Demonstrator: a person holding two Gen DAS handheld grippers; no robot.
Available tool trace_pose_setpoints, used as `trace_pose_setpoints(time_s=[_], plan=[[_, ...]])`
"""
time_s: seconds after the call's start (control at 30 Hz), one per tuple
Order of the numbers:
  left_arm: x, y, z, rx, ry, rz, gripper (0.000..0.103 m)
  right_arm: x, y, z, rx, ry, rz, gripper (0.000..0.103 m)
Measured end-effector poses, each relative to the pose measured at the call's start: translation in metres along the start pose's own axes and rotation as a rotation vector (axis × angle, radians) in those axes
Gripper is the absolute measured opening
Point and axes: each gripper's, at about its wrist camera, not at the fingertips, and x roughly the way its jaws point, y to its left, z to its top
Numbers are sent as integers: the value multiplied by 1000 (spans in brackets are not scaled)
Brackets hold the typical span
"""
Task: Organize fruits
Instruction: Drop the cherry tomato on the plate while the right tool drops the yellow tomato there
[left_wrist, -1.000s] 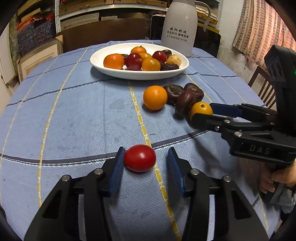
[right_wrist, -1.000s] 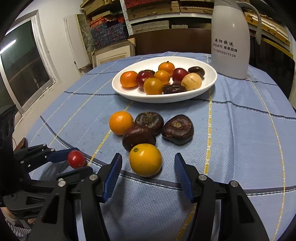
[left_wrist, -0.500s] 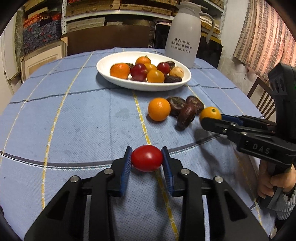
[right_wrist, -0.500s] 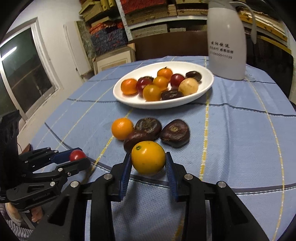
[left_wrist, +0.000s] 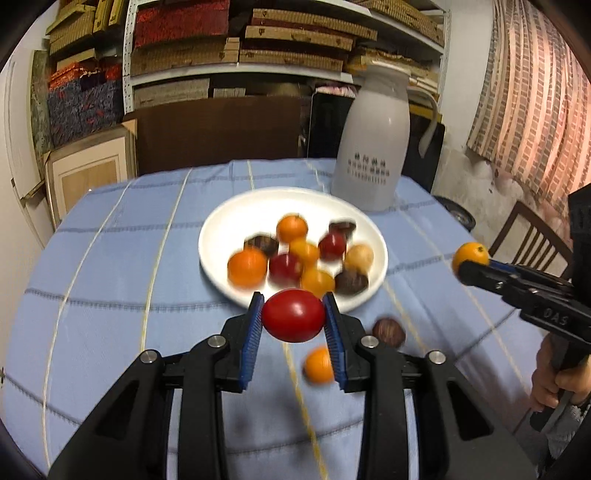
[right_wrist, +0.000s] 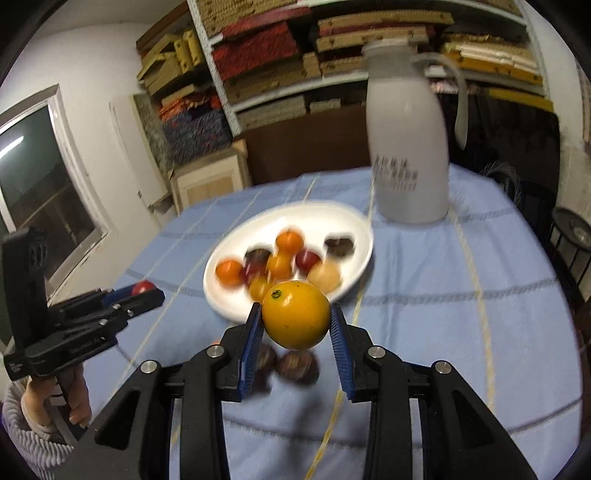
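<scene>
My left gripper (left_wrist: 293, 320) is shut on a red tomato (left_wrist: 293, 314) and holds it in the air in front of the white plate (left_wrist: 236, 218). My right gripper (right_wrist: 295, 320) is shut on a yellow-orange fruit (right_wrist: 296, 314), also lifted off the cloth. Each gripper shows in the other's view: the right one (left_wrist: 466, 267) at the far right with its fruit (left_wrist: 471, 254), the left one (right_wrist: 147, 293) at the left with its tomato (right_wrist: 143, 287). The plate (right_wrist: 332, 218) holds several orange, red and dark fruits. An orange (left_wrist: 318, 365) and dark fruits (right_wrist: 298, 366) lie on the cloth.
A tall white jug (left_wrist: 371, 158) stands behind the plate on the blue striped tablecloth (left_wrist: 110, 277). Shelves of boxes (left_wrist: 236, 44) fill the back wall. A wooden chair (left_wrist: 524, 236) stands at the right edge. A person's hand (right_wrist: 55, 402) holds the left gripper's handle.
Both grippers closed on their fruits, the left on the tomato, the right on the yellow-orange fruit, and lifted them off the cloth toward the plate.
</scene>
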Motion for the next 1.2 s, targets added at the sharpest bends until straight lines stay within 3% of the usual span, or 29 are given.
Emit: trace_pose_setpoints(time_s=[0.27,0.57,0.77,0.8,0.87,0.97,1.2], plan=[[56,19,47,-73,2,-13,31,37,-8,38,43,-21,25,37],[132,56,67,-106,51,36,31,115,20,35,-25,88,48,37],[161,62,72,-100,63,36,32,140,33,33,-52,113,59,37],[165,62,71,-82,71,45,33,144,35,32,-58,120,59,37],[167,63,70,-77,62,80,59,150,35,31,-59,126,55,38],[165,63,68,-81,55,84,64,151,34,30,-66,113,28,45],[151,60,67,-68,16,110,78,135,23,40,-35,71,30,46]])
